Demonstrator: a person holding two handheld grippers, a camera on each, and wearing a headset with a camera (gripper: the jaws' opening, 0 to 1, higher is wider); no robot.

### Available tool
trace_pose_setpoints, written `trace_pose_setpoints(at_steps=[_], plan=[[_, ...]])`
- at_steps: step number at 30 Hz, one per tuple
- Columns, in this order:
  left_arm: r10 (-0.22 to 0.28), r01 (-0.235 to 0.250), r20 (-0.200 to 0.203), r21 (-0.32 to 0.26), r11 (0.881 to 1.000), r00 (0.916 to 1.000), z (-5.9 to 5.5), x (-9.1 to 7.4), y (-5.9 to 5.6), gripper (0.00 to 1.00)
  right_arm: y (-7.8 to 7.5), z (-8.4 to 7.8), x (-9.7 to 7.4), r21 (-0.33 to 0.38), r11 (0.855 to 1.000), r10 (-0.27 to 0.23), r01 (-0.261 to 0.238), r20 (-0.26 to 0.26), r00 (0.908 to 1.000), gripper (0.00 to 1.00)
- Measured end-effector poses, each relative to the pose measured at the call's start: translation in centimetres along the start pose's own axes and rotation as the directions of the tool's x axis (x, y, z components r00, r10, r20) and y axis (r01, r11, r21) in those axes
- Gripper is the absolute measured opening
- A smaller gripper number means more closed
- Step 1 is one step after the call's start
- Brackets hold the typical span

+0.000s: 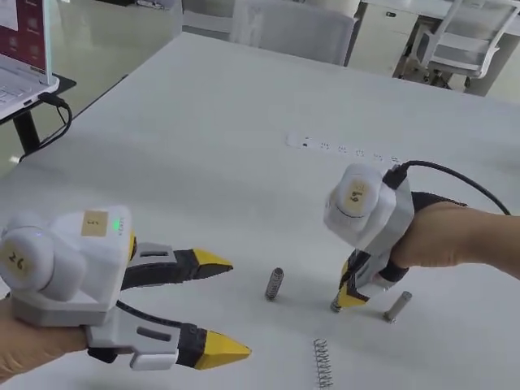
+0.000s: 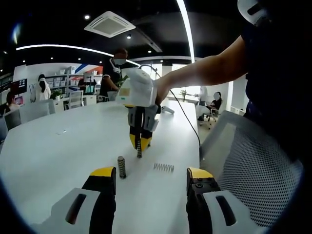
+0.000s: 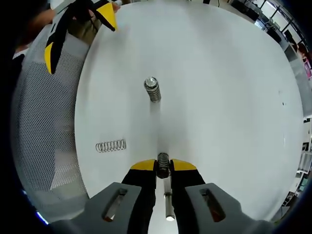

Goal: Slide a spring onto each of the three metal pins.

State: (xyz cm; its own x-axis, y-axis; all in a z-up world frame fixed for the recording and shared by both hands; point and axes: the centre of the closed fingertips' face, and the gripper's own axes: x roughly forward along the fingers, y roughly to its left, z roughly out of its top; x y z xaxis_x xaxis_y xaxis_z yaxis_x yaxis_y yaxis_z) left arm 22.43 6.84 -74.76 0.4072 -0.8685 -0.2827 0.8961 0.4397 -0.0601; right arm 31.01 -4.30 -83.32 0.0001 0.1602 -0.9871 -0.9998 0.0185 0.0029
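Note:
My right gripper (image 1: pixel 351 297) points down at the white table (image 1: pixel 203 146), shut on a spring (image 3: pixel 163 165) that stands with its lower end (image 1: pixel 335 305) on the tabletop. In the left gripper view that spring (image 2: pixel 139 146) sits between the right gripper's yellow tips. To its left stands a pin with a spring on it (image 1: pixel 275 283) (image 2: pixel 121 166) (image 3: pixel 152 89). A bare metal pin (image 1: pixel 396 306) (image 3: pixel 168 204) rests to the right of the right gripper. One loose spring (image 1: pixel 322 361) (image 2: pixel 164 167) (image 3: pixel 111 145) lies flat nearer me. My left gripper (image 1: pixel 219 305) (image 2: pixel 151 174) hovers open and holds nothing.
A white power strip (image 1: pixel 345 149) lies farther back on the table, and the right gripper's black cable (image 1: pixel 455 175) trails toward it. A laptop (image 1: pixel 20 49) sits on a side stand at the far left. Office chairs (image 1: pixel 459 41) stand beyond the table.

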Motion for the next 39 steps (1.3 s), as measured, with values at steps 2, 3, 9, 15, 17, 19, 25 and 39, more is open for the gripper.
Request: trace_pose_setpoints(at_steps=[2, 3, 9, 15, 17, 19, 25, 39], plan=[[0.002, -0.002, -0.001, -0.003, 1.0, 1.0, -0.1, 0.0, 0.0, 0.54, 0.1, 0.0, 0.1, -0.003, 1.0, 0.001, -0.001, 0.001, 1.0, 0.08], [0.002, -0.002, -0.001, -0.004, 1.0, 1.0, -0.1, 0.0, 0.0, 0.54, 0.0, 0.1, 0.0, -0.002, 1.0, -0.002, 0.002, 0.005, 1.0, 0.08], [-0.001, 0.001, 0.003, -0.003, 1.0, 1.0, 0.0, 0.2, -0.1, 0.54, 0.1, 0.1, 0.1, -0.002, 1.0, -0.001, 0.001, -0.001, 1.0, 0.08], [-0.004, 0.004, 0.002, -0.003, 1.0, 1.0, 0.1, 0.1, -0.2, 0.54, -0.1, 0.2, 0.0, -0.011, 1.0, -0.01, 0.01, -0.004, 0.9999, 0.08], [-0.005, 0.005, 0.002, -0.004, 1.0, 1.0, 0.1, 0.1, -0.2, 0.54, 0.1, 0.3, 0.0, -0.004, 1.0, -0.007, 0.007, 0.003, 1.0, 0.09], [-0.006, 0.006, 0.001, -0.004, 1.0, 1.0, 0.0, 0.0, -0.2, 0.54, 0.1, 0.3, 0.1, -0.002, 1.0, -0.006, 0.006, 0.005, 1.0, 0.09], [-0.011, 0.011, 0.0, -0.003, 1.0, 0.9999, -0.1, 0.2, -0.3, 0.53, 0.2, 0.1, 0.1, -0.013, 1.0, -0.02, 0.02, 0.003, 0.9998, 0.11], [-0.013, 0.013, 0.0, -0.002, 1.0, 0.9999, -0.2, 0.2, -0.4, 0.53, -0.4, 0.4, -1.7, 0.044, 0.998, -0.051, 0.047, 0.078, 0.9956, 0.17]])
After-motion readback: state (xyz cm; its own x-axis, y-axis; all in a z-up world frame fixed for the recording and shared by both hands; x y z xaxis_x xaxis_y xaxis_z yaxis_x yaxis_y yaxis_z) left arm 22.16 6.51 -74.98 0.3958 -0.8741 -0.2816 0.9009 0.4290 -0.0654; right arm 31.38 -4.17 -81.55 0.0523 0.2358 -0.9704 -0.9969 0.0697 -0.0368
